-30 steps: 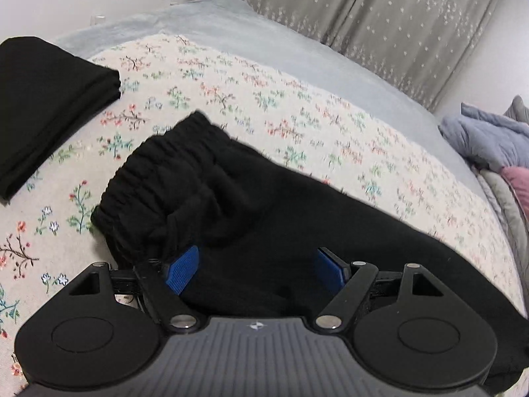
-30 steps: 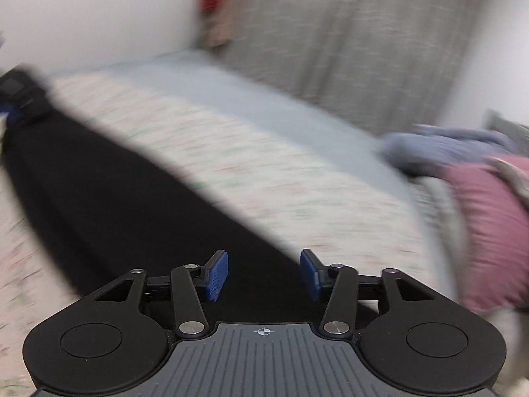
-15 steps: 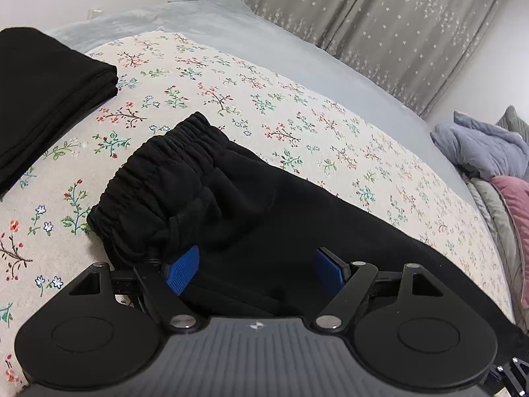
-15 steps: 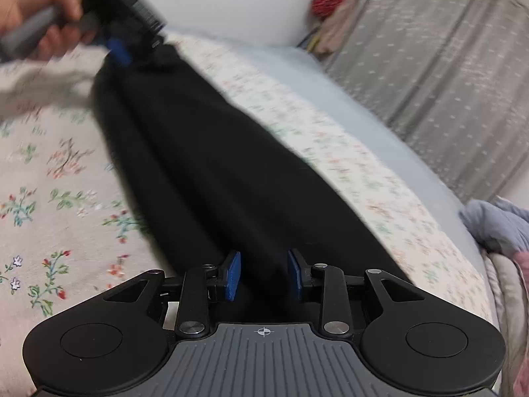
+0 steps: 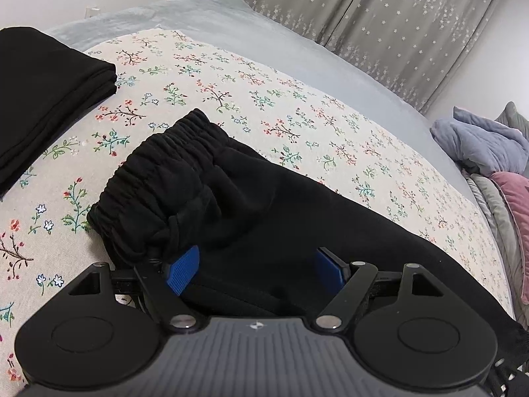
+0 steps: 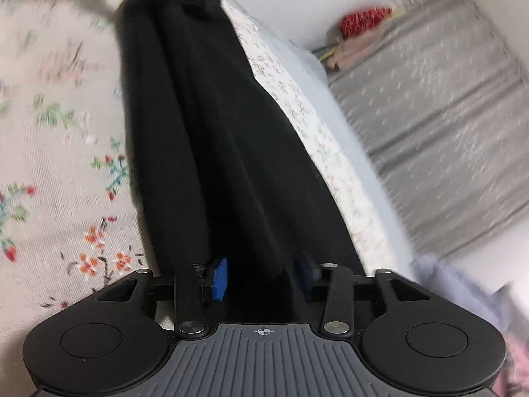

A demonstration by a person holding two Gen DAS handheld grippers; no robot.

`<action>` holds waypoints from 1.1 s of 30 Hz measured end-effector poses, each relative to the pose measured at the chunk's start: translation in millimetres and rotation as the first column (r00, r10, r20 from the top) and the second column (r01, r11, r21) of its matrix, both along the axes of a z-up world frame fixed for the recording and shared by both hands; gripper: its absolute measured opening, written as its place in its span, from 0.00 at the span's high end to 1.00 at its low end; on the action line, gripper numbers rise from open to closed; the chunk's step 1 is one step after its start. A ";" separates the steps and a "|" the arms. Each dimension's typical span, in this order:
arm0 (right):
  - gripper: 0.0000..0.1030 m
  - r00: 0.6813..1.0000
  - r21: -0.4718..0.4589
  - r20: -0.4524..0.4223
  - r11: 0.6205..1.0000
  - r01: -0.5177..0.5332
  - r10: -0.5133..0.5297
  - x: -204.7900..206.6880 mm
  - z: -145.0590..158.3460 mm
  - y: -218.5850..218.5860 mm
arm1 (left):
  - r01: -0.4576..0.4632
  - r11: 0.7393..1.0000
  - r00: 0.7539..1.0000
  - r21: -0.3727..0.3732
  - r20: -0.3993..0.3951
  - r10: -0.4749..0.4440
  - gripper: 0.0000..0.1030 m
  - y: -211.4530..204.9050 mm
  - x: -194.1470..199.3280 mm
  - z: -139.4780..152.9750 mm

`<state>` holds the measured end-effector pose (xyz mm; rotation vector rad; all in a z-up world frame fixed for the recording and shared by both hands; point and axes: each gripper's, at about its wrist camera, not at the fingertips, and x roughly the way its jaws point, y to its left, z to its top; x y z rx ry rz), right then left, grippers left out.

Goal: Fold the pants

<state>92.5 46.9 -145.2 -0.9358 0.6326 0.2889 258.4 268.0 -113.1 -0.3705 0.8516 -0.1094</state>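
Overhead-lit floral bedspread (image 5: 231, 76), grey curtains (image 5: 413, 23) behind.

We see the pants (image 5: 264, 218) as matt black knit cloth with a gathered waistband, lying on a soft floral-printed cotton-looking sheet (image 5: 297, 106), beside ribbed blue gripper pads (image 5: 183, 269).

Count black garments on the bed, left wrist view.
2. The black pants lie stretched across the floral sheet in front of the left gripper; a folded black garment sits at far left. More may lie out of frame.
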 end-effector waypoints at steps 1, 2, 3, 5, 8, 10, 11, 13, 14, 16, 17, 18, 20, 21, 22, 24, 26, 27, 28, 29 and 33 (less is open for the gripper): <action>0.98 1.000 0.041 -0.011 0.999 0.023 -0.023 3.5 7.1 -4.6 | 0.002 1.000 1.000 -0.002 0.000 -0.002 0.10 0.8 -1.0 0.0; 0.98 1.000 0.067 -0.009 0.997 0.029 -0.029 4.0 16.4 -9.2 | 0.007 1.000 1.000 -0.004 -0.001 -0.007 0.11 1.9 -2.4 0.3; 0.98 1.000 0.069 -0.005 0.997 0.022 -0.022 2.5 25.9 -12.3 | 0.012 1.000 1.000 -0.006 -0.004 -0.012 0.11 3.0 -3.4 0.9; 0.98 1.000 0.049 0.001 0.999 -0.009 0.009 -4.0 43.4 -15.7 | 0.016 1.000 1.000 -0.021 -0.010 -0.016 0.13 6.4 -4.8 2.6; 0.98 0.998 0.047 -0.046 0.998 -0.050 0.053 -11.1 61.0 -16.2 | 0.012 0.999 0.999 -0.041 -0.038 -0.013 0.16 11.7 -7.1 1.5; 0.98 0.988 0.069 -0.132 0.995 -0.072 0.081 -17.3 57.3 -17.3 | 0.024 1.000 0.997 -0.020 -0.066 -0.025 0.17 10.7 -8.1 -0.2; 0.99 0.981 0.071 -0.172 0.994 -0.080 0.091 -23.3 50.8 -17.8 | 0.037 0.999 0.996 -0.001 -0.076 -0.037 0.17 8.8 -8.6 -0.8; 0.99 0.972 0.059 -0.217 0.995 -0.083 0.094 -27.4 28.7 -18.4 | 0.057 0.998 0.995 0.036 -0.084 -0.054 0.17 3.9 -9.1 -1.1; 0.99 0.975 0.064 -0.208 0.996 -0.069 0.081 -24.1 22.8 -20.0 | 0.065 0.996 0.994 0.055 -0.086 -0.060 0.17 1.8 -9.9 -1.6; 0.98 0.978 0.120 -0.204 0.993 -0.015 0.039 -16.8 20.5 -22.7 | 0.072 0.994 0.994 0.084 -0.088 -0.065 0.17 -1.1 -11.5 -2.0; 0.97 0.978 0.143 -0.206 0.990 -0.003 0.033 -15.6 22.1 -24.6 | 0.076 0.992 0.994 0.096 -0.087 -0.068 0.17 -2.3 -12.5 -1.5; 0.91 0.977 0.162 -0.212 0.987 -0.004 0.039 -15.3 25.8 -26.2 | 0.079 0.992 0.994 0.102 -0.088 -0.070 0.17 -2.4 -12.8 -0.5; 0.88 0.974 0.213 -0.221 0.977 -0.005 0.053 -18.1 41.0 -34.9 | 0.068 0.993 0.995 0.098 -0.082 -0.060 0.17 0.3 -13.9 5.2; 0.86 0.971 0.261 -0.231 0.965 0.007 0.055 -18.6 52.2 -43.5 | 0.056 0.994 0.996 0.089 -0.067 -0.051 0.17 2.2 -16.4 11.2; 0.86 0.972 0.314 -0.230 0.949 0.018 0.058 -18.1 64.7 -53.5 | 0.049 0.995 0.998 0.083 -0.046 -0.045 0.17 2.2 -19.2 17.8; 0.82 0.974 0.460 -0.225 0.882 0.098 0.009 -11.0 91.4 -83.1 | 0.042 0.995 0.999 0.096 0.029 -0.045 0.16 -0.1 -28.9 34.5; 0.77 0.974 0.555 -0.209 0.810 0.190 -0.086 -5.3 107.2 -114.1 | 0.057 0.992 0.991 0.117 0.113 -0.070 0.14 -9.3 -39.1 47.4; 0.77 0.967 0.578 -0.212 0.780 0.241 -0.142 1.2 108.7 -129.8 | 0.077 0.991 0.986 0.106 0.139 -0.091 0.13 -15.4 -41.5 49.5; 0.77 0.955 0.579 -0.232 0.763 0.287 -0.183 7.9 103.1 -140.5 | 0.104 0.991 0.983 0.082 0.146 -0.115 0.13 -21.7 -41.7 47.9; 0.77 0.940 0.565 -0.267 0.756 0.330 -0.211 14.8 91.3 -148.3 | 0.131 0.990 0.982 0.060 0.131 -0.138 0.13 -29.9 -40.0 42.2; 0.77 0.861 0.507 -0.432 0.717 0.478 -0.269 20.1 25.6 -170.6 | 0.221 0.966 0.975 0.136 -0.051 -0.216 0.13 -71.5 -28.1 -2.6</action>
